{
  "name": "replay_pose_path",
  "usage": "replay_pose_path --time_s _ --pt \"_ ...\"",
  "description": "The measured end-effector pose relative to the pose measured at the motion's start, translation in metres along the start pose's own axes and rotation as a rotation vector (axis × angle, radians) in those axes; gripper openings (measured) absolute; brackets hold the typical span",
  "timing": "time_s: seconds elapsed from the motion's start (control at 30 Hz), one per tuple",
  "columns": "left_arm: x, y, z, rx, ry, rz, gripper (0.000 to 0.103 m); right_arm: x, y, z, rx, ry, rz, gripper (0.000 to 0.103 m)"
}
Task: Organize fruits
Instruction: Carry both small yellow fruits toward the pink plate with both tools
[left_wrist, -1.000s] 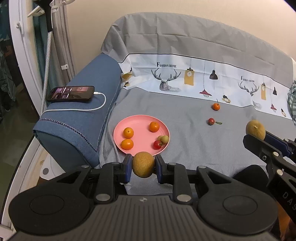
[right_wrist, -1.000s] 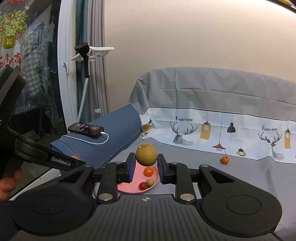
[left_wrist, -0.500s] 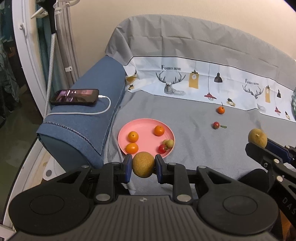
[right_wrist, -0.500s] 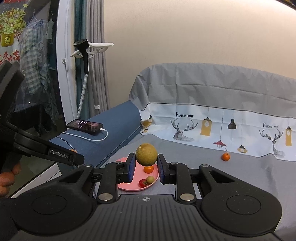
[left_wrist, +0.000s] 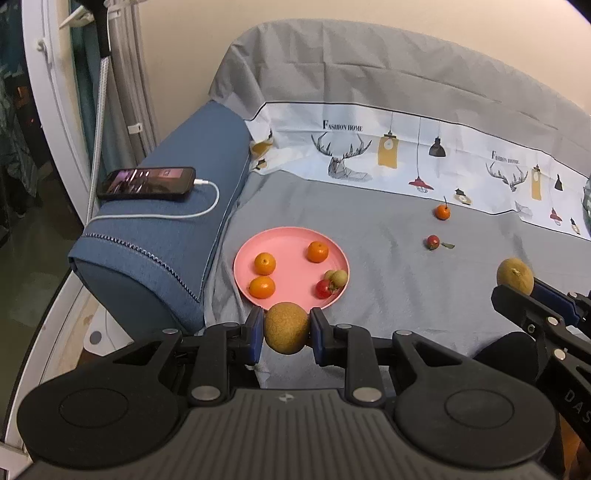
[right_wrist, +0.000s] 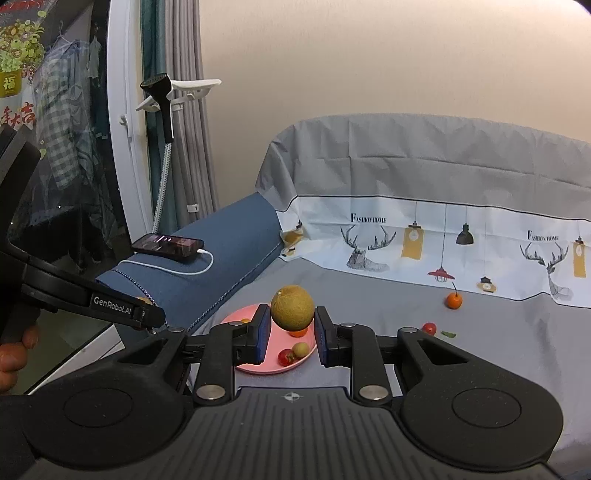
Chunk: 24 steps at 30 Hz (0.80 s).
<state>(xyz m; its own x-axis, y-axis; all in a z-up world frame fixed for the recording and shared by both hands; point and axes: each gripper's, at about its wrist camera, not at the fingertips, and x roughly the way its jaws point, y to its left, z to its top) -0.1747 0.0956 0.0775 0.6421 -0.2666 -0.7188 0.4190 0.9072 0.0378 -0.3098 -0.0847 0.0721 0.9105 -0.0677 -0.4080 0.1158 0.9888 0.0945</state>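
Both tongs clenched, a round fruit in each, above the sofa.

Left wrist view: the left tongs (left_wrist: 287, 334) grip a brown russet fruit (left_wrist: 286, 333) at lower centre, hiding the near rim of the pink plate (left_wrist: 291, 266), which carries three oranges, a red fruit and a greenish one. A phone (left_wrist: 147, 183) on its white cable (left_wrist: 207, 206) lies on the blue armrest (left_wrist: 166, 236) at left; a loose orange (left_wrist: 442, 212) and a small red fruit (left_wrist: 432, 242) sit on the grey cover (left_wrist: 388, 266) at right. At the right edge the right tongs (left_wrist: 532, 291) hold a yellowish fruit (left_wrist: 515, 276).

Right wrist view: the right tongs (right_wrist: 291, 328) clamp the yellowish fruit (right_wrist: 292, 308), its skin finely netted, blocking much of the plate (right_wrist: 240, 315). Only here: a hand (right_wrist: 14, 350) at the left edge on the left tool, and a white rack (right_wrist: 177, 94) at upper left.
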Motion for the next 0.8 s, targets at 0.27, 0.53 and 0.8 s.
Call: replay_pose_path --time_s 0.27,0.53,0.8 --pt "0.019 0.01 0.002 -0.032 0.042 -0.016 0.029 0.016 0.0 0.0 -0.009 0.041 -0.007 0.026" --pt "0.046 0.021 0.008 -0.054 0.087 -0.031 0.029 0.039 -0.002 0.002 -0.013 0.089 -0.036 0.026" --pt "0.074 0.037 0.019 -0.086 0.126 -0.026 0.029 0.07 0.003 0.003 -0.029 0.142 -0.043 0.026"
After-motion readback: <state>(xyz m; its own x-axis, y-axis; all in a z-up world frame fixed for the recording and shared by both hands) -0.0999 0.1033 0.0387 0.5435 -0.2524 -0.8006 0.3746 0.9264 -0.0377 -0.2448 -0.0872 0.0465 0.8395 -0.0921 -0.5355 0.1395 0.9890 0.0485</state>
